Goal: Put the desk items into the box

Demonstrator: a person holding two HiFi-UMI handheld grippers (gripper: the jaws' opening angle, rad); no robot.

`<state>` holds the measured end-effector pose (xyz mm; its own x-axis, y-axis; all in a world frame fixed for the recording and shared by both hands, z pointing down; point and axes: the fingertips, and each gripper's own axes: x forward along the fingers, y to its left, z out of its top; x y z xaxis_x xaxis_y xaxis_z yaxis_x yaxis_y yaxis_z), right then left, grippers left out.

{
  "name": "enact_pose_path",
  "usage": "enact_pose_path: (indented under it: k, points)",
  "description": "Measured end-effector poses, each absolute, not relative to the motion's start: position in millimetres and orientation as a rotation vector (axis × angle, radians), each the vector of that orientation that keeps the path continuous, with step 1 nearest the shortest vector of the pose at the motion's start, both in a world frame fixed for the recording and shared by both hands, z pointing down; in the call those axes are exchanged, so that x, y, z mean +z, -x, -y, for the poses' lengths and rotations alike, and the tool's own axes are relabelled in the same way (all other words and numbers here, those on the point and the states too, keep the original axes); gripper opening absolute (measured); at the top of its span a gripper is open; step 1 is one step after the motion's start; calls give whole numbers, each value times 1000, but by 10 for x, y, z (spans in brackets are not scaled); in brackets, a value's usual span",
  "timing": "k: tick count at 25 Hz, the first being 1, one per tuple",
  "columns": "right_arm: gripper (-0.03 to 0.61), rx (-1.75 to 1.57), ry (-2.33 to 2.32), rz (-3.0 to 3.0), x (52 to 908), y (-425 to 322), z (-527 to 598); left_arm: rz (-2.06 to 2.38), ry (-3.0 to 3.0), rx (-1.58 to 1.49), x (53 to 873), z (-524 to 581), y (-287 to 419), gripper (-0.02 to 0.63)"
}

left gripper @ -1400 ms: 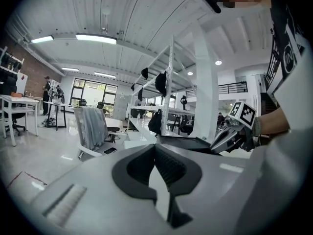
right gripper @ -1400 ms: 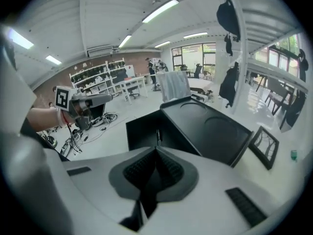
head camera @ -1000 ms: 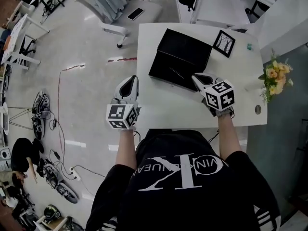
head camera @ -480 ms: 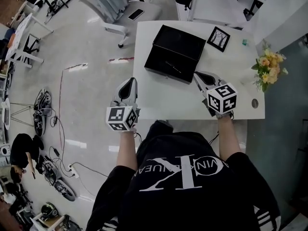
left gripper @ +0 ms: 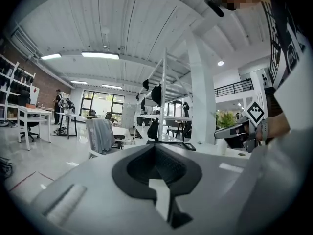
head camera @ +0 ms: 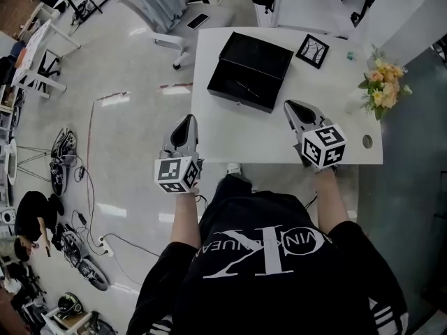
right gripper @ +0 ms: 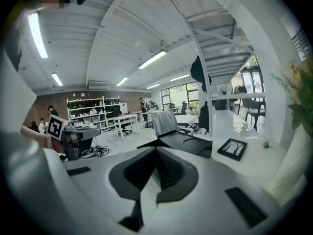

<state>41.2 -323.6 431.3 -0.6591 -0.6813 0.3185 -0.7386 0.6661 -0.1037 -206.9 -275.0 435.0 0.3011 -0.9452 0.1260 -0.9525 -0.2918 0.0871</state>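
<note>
A black box [head camera: 250,70] lies open on the white desk [head camera: 230,128], with a thin dark pen-like item inside it. A black picture frame [head camera: 312,50] lies just right of the box, and both show in the right gripper view as the box [right gripper: 183,142] and the frame [right gripper: 234,148]. My right gripper [head camera: 293,109] hovers over the desk's front right, short of the box, shut and empty; its jaws [right gripper: 157,151] meet. My left gripper [head camera: 184,125] hangs over the floor left of the desk, shut with nothing held [left gripper: 156,148].
A vase of yellow flowers [head camera: 380,86] stands at the desk's right edge, near a small green item [head camera: 351,56] and a cable hole [head camera: 367,141]. A chair with a grey garment [head camera: 157,2] stands behind the desk. Cables and gear [head camera: 59,162] litter the floor at left.
The view has drawn back from the desk. My right gripper has pulled away from the box toward the desk's front edge. The left gripper has kept its place.
</note>
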Motion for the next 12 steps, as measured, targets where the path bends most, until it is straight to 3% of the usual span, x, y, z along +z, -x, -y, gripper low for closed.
enact_pose_path:
  k: [12]
  points:
    - [15,213,-1191,2706,4098,-467,2930,1860,-2420,44,4191,2403,2073,11]
